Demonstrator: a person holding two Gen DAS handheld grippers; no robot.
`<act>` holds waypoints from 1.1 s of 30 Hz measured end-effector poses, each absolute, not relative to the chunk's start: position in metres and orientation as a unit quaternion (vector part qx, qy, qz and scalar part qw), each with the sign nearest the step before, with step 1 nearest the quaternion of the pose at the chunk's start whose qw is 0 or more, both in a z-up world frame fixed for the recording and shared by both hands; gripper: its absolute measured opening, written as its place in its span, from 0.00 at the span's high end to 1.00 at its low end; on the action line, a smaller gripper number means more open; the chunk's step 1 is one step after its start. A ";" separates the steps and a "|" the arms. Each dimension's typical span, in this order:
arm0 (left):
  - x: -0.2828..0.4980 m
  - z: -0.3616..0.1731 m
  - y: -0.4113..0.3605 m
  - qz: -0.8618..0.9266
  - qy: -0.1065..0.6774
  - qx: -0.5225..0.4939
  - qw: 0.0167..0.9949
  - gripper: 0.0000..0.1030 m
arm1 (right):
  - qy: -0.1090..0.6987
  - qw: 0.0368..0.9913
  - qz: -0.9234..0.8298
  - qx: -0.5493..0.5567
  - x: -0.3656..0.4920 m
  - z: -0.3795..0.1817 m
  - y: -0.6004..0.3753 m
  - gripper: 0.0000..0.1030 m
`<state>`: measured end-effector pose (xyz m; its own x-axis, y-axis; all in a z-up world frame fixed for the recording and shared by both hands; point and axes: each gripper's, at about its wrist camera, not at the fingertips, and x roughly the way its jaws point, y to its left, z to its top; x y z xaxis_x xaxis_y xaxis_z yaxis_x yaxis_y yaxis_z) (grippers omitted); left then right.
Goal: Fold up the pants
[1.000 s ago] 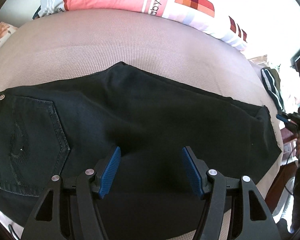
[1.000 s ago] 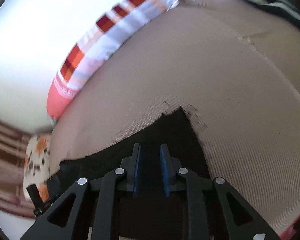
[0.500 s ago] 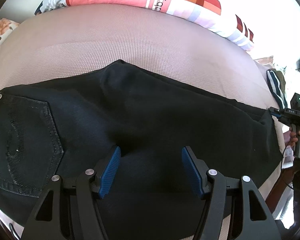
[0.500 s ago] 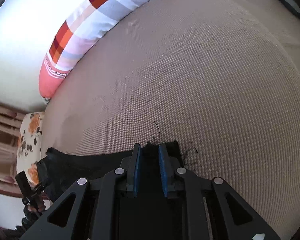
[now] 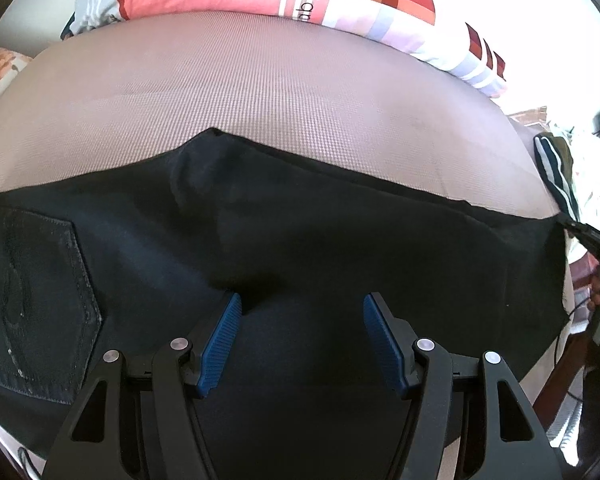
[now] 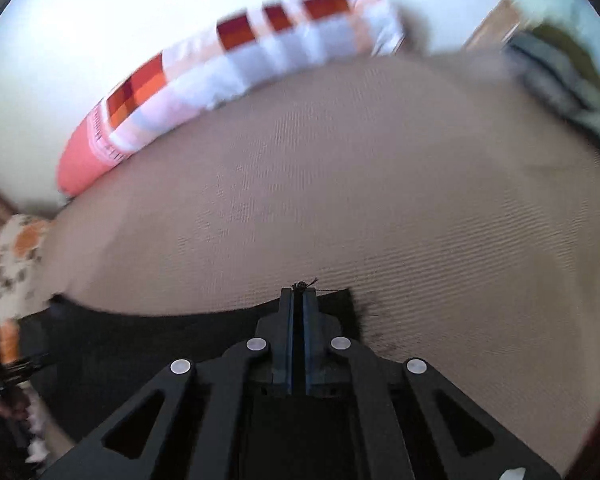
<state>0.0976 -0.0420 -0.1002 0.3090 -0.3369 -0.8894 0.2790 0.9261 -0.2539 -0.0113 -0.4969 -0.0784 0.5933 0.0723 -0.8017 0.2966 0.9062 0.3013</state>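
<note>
At the bed's (image 5: 300,92) near edge: pants (image 5: 320,240), hem clamped in right tool (image 6: 298,300); left tool (image 5: 302,316) apart, above. Lengthwise fold starting; next, carry hem toward waistband.

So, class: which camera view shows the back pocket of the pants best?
The left wrist view. The pocket lies at the left, its stitching and rivets sharp, on the pants spread over the bed. The right wrist view is blurred and shows only the hem end, not the pocket.
</note>
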 end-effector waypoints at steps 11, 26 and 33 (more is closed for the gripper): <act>0.109 -0.103 -0.048 -0.190 0.533 -0.020 0.824 0.38 | 0.431 0.866 -0.161 0.196 -0.011 -0.088 -0.494 0.99; 0.124 -0.099 -0.038 -0.201 0.515 -0.020 0.833 0.38 | 0.459 0.847 -0.148 0.223 0.005 -0.079 -0.484 0.83; 0.121 -0.081 0.002 -0.183 0.500 -0.022 0.846 0.38 | 0.489 0.854 0.046 0.172 0.056 -0.059 -0.361 0.72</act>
